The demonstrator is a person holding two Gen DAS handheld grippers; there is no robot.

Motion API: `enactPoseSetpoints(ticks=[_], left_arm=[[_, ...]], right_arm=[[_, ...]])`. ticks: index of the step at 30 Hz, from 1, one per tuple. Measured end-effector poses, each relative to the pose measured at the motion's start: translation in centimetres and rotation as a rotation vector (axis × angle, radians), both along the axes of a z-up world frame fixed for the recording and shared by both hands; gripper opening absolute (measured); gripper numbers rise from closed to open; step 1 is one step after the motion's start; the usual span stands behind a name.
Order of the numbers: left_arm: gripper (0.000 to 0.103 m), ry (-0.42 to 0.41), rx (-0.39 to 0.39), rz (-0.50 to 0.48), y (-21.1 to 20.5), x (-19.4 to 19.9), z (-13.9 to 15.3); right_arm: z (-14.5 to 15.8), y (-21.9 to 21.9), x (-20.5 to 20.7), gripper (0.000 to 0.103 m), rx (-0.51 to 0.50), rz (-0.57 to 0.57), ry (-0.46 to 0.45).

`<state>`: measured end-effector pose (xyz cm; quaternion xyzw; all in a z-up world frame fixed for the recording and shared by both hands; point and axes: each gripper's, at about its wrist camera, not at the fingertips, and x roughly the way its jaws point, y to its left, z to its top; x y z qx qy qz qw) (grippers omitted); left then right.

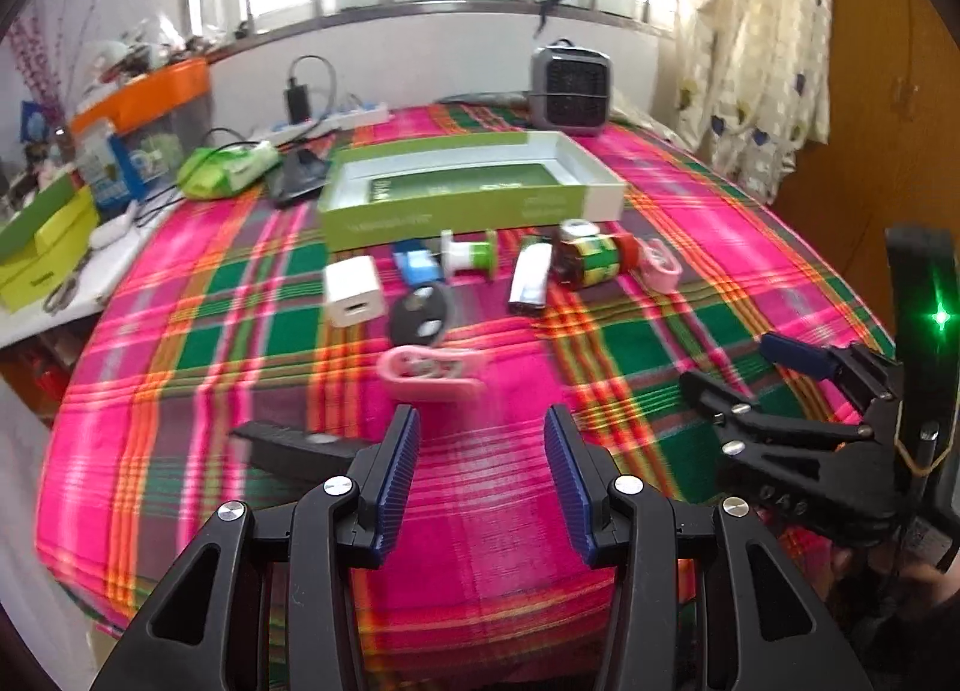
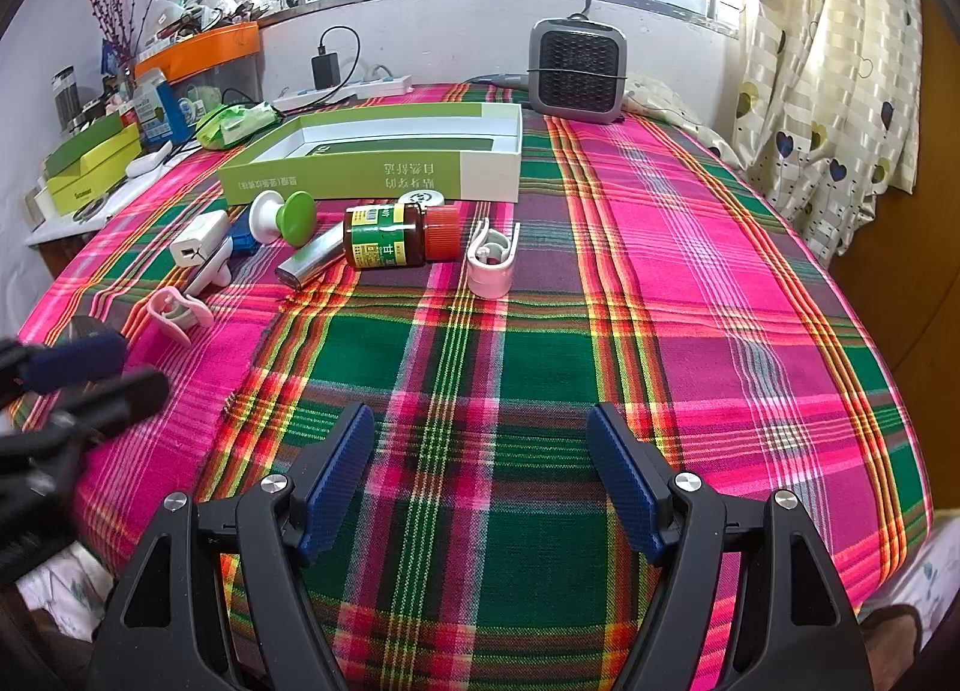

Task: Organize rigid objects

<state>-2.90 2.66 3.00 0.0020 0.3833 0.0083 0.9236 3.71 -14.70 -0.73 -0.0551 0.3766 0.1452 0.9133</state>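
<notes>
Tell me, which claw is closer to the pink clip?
Left. The left claw sits just before the pink clip; the right claw is farther off to its right.

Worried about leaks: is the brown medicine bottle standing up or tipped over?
Tipped over. The brown bottle lies on its side on the plaid cloth, red cap on and pointing sideways.

Woven plaid cloth; glossy cardboard box; metallic lighter.

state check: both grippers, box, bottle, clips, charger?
Left hand-held gripper: open, empty.
Right hand-held gripper: open, empty.
Green box: lidless, open.
Brown bottle: on its side, red cap on.
White clip: lying flat.
Pink clip: lying flat.
White charger: unplugged.
</notes>
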Motion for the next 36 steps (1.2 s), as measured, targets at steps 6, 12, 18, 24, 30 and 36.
enactPoseSetpoints(ticks=[6, 12, 18, 24, 30, 36], left_arm=[[0.043, -0.003, -0.054, 0.082, 3.6, -1.4, 0.5], [0.043, 0.037, -0.109, 0.148, 6.3, -2.1, -0.3], [0.043, 0.084, -0.186, 0.166, 7.0, -1.3, -1.6], [0.043, 0.090, -0.217, 0.150, 6.7, -0.2, -1.8], [0.043, 0.110, -0.265, 0.189, 7.4, 1.3, -2.2], [0.043, 0.117, -0.240, 0.188, 7.4, 2.6, -2.5]], right_arm=[[0.0, 0.1, 0.1, 0.074, -0.002, -0.001, 0.003], [-0.1, 0.0, 0.1, 0.074, 0.001, 0.007, 0.004], [0.0, 0.7, -0.2, 0.074, 0.008, 0.055, -0.001], [0.1, 1.5, -0.5, 0.074, 0.004, 0.107, -0.010], [0.0, 1.7, -0.2, 0.074, -0.003, 0.114, -0.006], [0.1, 2.1, -0.2, 0.074, -0.012, 0.122, -0.006]])
